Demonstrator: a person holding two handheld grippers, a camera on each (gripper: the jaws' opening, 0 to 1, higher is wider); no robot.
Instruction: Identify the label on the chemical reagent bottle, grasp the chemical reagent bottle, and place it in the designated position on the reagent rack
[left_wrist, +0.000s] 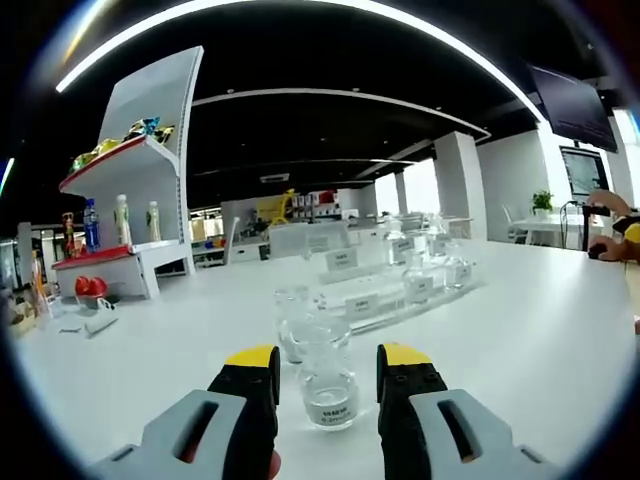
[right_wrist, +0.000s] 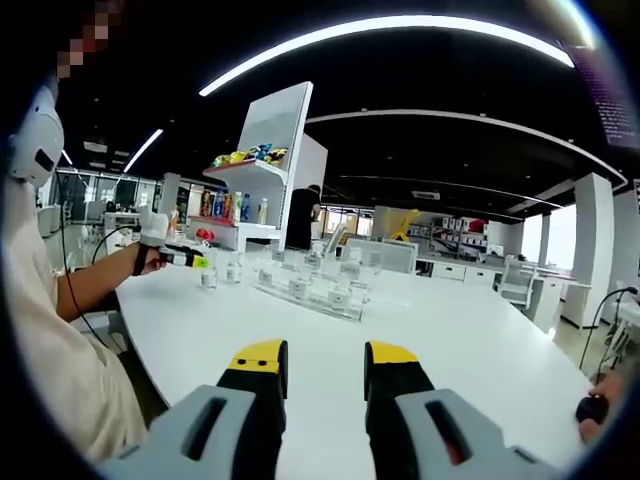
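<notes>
Reagent bottle (left_wrist: 328, 378), clear glass with a white label low on its front, stands upright on the white table (left_wrist: 520, 340), long axis vertical, mouth up. It sits between the yellow-tipped jaws of the left gripper (left_wrist: 328, 372), which are spread a little wider than the bottle and seem not to touch it. A second clear bottle (left_wrist: 291, 322) stands just behind it to the left. Farther back lies the clear reagent rack (left_wrist: 400, 290), holding several small bottles behind white label cards. In the right gripper view, the right gripper (right_wrist: 315, 375) hangs over bare table, jaws apart and holding nothing, with the rack (right_wrist: 310, 290) well ahead and a person's arm (right_wrist: 100, 280) at left.
</notes>
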